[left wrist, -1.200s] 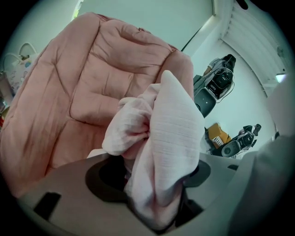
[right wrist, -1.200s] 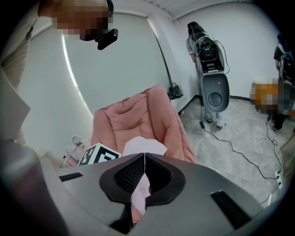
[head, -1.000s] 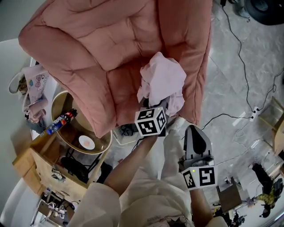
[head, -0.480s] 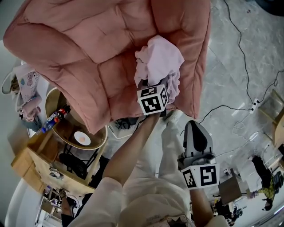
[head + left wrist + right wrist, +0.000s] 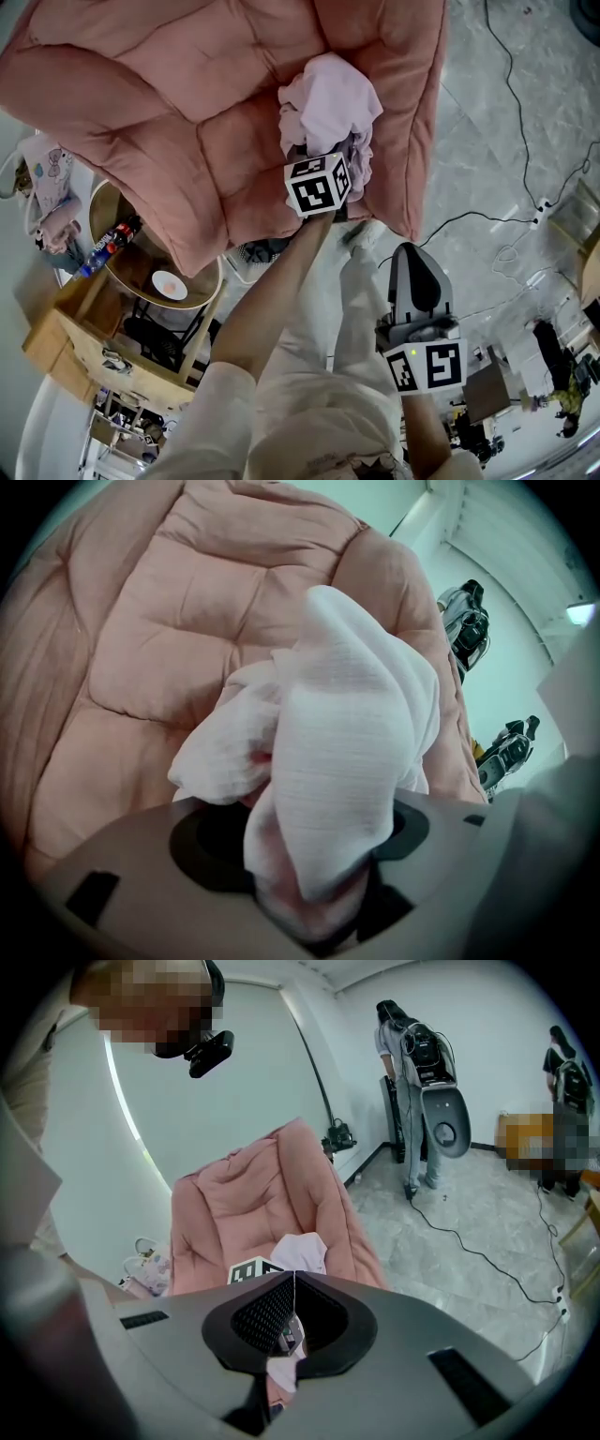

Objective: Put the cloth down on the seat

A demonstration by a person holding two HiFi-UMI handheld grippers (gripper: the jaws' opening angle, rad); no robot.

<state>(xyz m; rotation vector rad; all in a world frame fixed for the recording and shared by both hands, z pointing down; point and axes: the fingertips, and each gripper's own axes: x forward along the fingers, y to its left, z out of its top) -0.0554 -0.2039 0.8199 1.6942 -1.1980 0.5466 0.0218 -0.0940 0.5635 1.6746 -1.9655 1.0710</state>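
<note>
Plainly, one cloth is in play: a pale pink-white, crumpled, finely ribbed cloth (image 5: 328,98), bunched into a loose heap. The left hand-held gripper (image 5: 314,907) is clenched on its lower folds, and the rest billows up and forward from the jaws. It sits over the front part of the one big salmon-pink quilted padded seat (image 5: 187,112), close to the cushion's right-hand side in the head view. Whether its underside touches the cushion cannot be told.

The right hand-held gripper (image 5: 293,1302) holds nothing. Its two jaws are pressed together so that the ribbed pads meet in a thin line. It hangs well apart from the seat, low at the person's right, over the grey marbled floor (image 5: 506,141). Each of the two hand-held grippers carries one black-and-white marker cube.

Beside the seat's left edge stands one small round wooden worktop (image 5: 141,272). It carries two things: one bottle with a red and blue label (image 5: 111,246), lying on its side, and one small white-and-orange round item (image 5: 169,284). Several black cables (image 5: 511,94) trail across the floor.

From the right gripper view, two people stand at the far side of the room, backs turned.
</note>
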